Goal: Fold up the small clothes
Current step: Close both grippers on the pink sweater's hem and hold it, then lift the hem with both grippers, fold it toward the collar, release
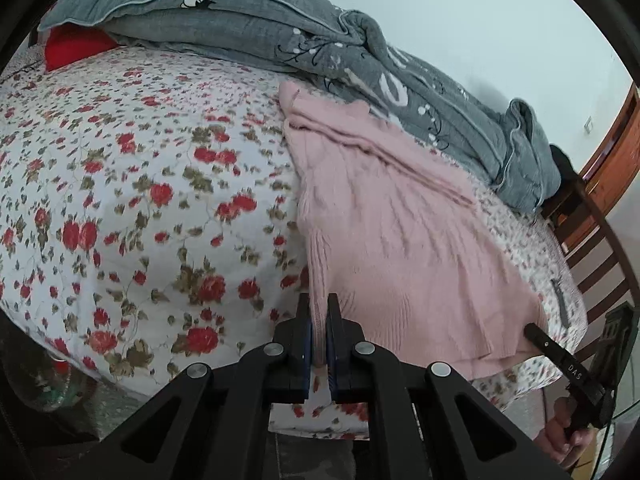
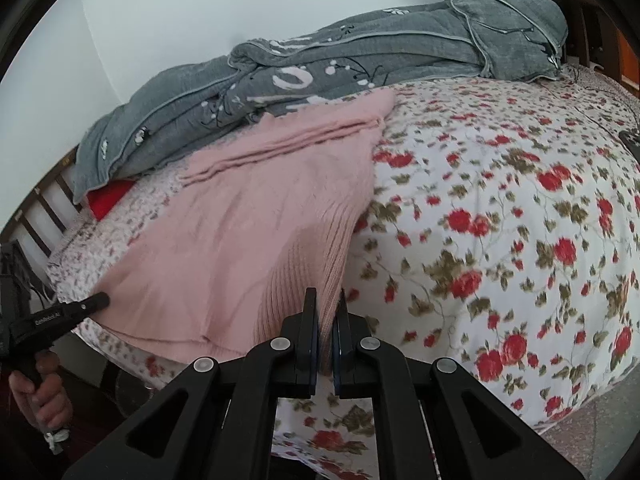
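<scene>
A pink knitted sweater (image 1: 384,220) lies on the flowered bedsheet (image 1: 140,200), its ribbed hem at the near edge of the bed. My left gripper (image 1: 319,304) is shut on the hem's left corner, with pink knit pinched between its pads. In the right wrist view the same sweater (image 2: 248,232) spreads to the left, and my right gripper (image 2: 325,300) is shut on the hem's right corner. Each view shows the other gripper at the far hem corner: the right gripper (image 1: 534,330) with a hand below it, and the left gripper (image 2: 100,301). The hem hangs lifted between them.
A grey quilt (image 1: 360,52) lies bunched along the back of the bed by the wall, touching the sweater's far end. A red cushion (image 1: 76,46) sits under it. Wooden bed-end slats (image 1: 592,256) stand at one side. A dark flat object (image 2: 630,138) lies on the sheet.
</scene>
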A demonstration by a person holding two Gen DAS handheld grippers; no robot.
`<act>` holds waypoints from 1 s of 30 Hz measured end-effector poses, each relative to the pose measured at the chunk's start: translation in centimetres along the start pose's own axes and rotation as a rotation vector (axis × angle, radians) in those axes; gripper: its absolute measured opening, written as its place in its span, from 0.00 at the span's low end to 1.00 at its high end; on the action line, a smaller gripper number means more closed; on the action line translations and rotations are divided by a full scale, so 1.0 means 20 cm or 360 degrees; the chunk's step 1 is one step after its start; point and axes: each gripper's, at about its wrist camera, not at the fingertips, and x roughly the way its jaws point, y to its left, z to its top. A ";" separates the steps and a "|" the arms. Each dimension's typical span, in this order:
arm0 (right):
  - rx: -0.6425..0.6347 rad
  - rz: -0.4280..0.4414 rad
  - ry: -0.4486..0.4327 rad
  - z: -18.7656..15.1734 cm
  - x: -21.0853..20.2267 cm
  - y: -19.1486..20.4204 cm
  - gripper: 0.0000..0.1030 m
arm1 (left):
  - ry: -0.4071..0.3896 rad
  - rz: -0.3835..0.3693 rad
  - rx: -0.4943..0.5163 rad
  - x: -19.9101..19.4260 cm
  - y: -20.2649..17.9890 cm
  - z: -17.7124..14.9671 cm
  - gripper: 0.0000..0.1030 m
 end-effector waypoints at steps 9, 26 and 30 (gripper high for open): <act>0.0071 0.0204 -0.0076 0.28 -0.04 0.04 0.05 | -0.0063 -0.0097 -0.0065 0.00 0.01 0.26 0.07; 0.0302 0.0388 -0.0123 0.95 0.26 -0.05 0.05 | -0.0187 -0.0053 -0.0033 0.24 -0.17 0.89 0.07; 0.0351 0.0414 -0.0129 1.09 0.37 -0.08 0.05 | -0.0179 -0.0056 -0.0055 0.36 -0.17 1.02 0.07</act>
